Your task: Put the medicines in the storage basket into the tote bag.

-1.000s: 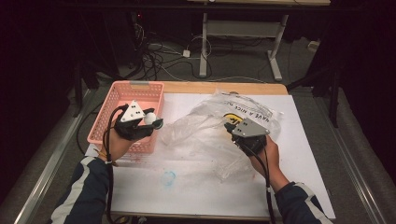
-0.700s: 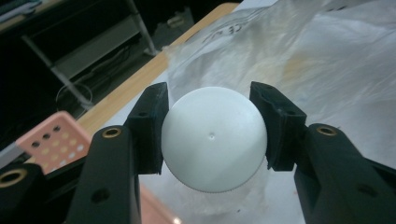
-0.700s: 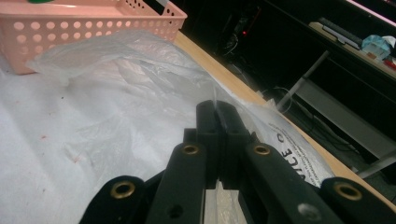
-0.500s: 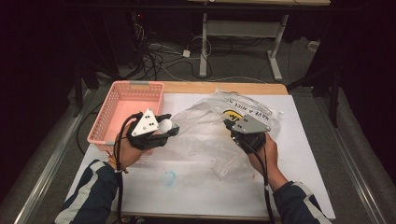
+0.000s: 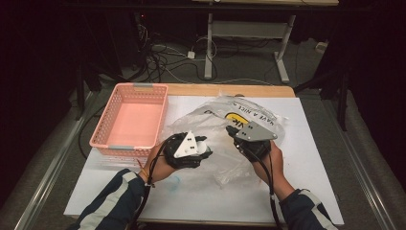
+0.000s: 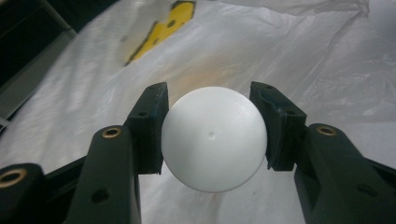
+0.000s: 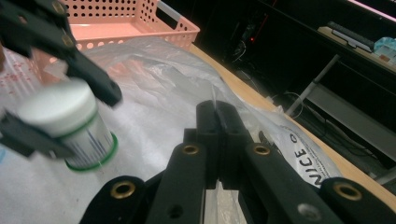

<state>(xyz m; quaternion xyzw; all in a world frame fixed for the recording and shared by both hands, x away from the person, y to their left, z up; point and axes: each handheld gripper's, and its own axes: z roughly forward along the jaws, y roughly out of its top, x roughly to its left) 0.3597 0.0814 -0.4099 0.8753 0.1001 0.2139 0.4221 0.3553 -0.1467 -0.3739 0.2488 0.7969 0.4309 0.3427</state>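
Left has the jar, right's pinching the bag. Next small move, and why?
Probably carry the jar on toward the bag mouth. The left gripper clamps it by its white cap above the plastic, and the right gripper is shut on a bag fold; whether the mouth is open is unclear.

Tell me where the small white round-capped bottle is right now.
The small white round-capped bottle sits clamped in the left gripper, above the clear plastic bag, right of the pink basket.
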